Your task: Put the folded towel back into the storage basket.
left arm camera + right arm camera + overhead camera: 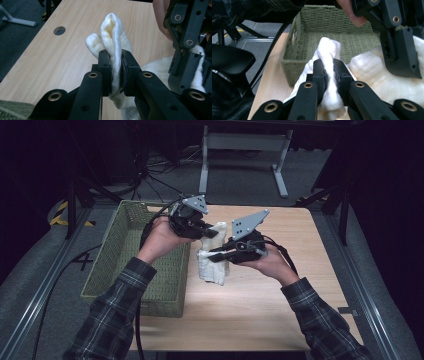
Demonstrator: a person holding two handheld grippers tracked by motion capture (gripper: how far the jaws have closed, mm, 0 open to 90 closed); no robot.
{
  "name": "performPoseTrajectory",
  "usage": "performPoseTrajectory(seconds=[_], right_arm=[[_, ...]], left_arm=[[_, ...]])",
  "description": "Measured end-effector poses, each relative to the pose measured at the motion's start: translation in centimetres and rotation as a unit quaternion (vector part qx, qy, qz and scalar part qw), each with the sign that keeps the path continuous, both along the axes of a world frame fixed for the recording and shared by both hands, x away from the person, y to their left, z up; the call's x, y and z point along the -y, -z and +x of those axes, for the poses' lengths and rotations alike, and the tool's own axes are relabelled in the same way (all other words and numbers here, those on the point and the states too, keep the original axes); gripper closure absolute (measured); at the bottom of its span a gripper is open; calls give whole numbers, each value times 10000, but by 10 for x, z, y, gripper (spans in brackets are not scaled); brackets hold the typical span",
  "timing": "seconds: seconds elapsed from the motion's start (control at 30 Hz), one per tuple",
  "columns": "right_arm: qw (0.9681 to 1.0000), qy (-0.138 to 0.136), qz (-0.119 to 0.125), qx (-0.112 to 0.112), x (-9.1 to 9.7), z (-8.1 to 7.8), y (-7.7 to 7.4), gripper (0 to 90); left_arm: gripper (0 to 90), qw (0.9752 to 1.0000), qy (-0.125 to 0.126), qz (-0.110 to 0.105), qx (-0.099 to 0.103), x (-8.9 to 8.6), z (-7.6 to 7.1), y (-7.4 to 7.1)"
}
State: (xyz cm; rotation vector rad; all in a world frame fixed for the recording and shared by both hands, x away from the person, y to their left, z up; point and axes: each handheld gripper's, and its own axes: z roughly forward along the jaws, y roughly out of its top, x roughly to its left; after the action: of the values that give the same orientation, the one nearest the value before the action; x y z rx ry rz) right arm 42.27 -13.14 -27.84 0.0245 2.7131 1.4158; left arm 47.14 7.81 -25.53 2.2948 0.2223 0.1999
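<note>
Plainly the step in hand is a two-handed carry of the white towel [212,256]: both tools have it pinched and lifted, its lower end hanging close to the wooden table [280,305], and I cannot tell whether it touches; the left gripper [209,231] grips the cloth at its upper edge, jaws drawn narrow on a doubled fold, and in the left gripper view that fold [113,37] stands up from between the fingertips [104,65] toward twelve o'clock; the right gripper [216,254] is likewise clamped tight, biting the towel's side a little lower, and in the right gripper view a bunched knob of cloth [329,50] pokes out past its pads [320,72] at twelve o'clock, with the rest of the towel spreading off to three o'clock under the other tool; seen from the high view, the green woven basket [107,265] sits at nine o'clock of the towel, just beside it, its near wall close to the hanging cloth; judging by that, the next move is likely a swing toward nine o'clock to carry the towel over the basket rim, or else a spread of the two grips apart to open it for folding; either way both pinches must hold together, since one slipping would let the cloth sag and drag on the rim.
</note>
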Motion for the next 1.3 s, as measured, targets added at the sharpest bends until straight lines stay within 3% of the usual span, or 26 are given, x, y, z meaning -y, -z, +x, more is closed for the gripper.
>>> performPoseTrajectory(seconds=[0.23, 0.4, 0.6, 0.67, 0.93, 1.3], right_arm=[[9999, 122, 5, 66, -27, 4, -9, 825], [9999, 90, 20, 52, -58, 8, -11, 825], [10000, -60, 6, -27, -84, 10, -5, 824], [9998, -165, 33, -133, -100, 11, 3, 825], [9989, -378, 69, -274, -130, 9, 19, 825], [9980, -461, -34, -428, -144, 6, 49, 823]], left_arm=[[807, 9999, 120, 3, 85, -22, 10, -5], [806, 9998, 131, -80, 125, -46, 13, -3], [806, 9998, -65, -149, 102, -75, 11, 8], [807, 9996, -216, -197, 49, -90, 6, 16], [806, 9986, -480, -203, -2, -120, -4, 28], [806, 9978, -583, -202, -249, -128, -9, 57]])
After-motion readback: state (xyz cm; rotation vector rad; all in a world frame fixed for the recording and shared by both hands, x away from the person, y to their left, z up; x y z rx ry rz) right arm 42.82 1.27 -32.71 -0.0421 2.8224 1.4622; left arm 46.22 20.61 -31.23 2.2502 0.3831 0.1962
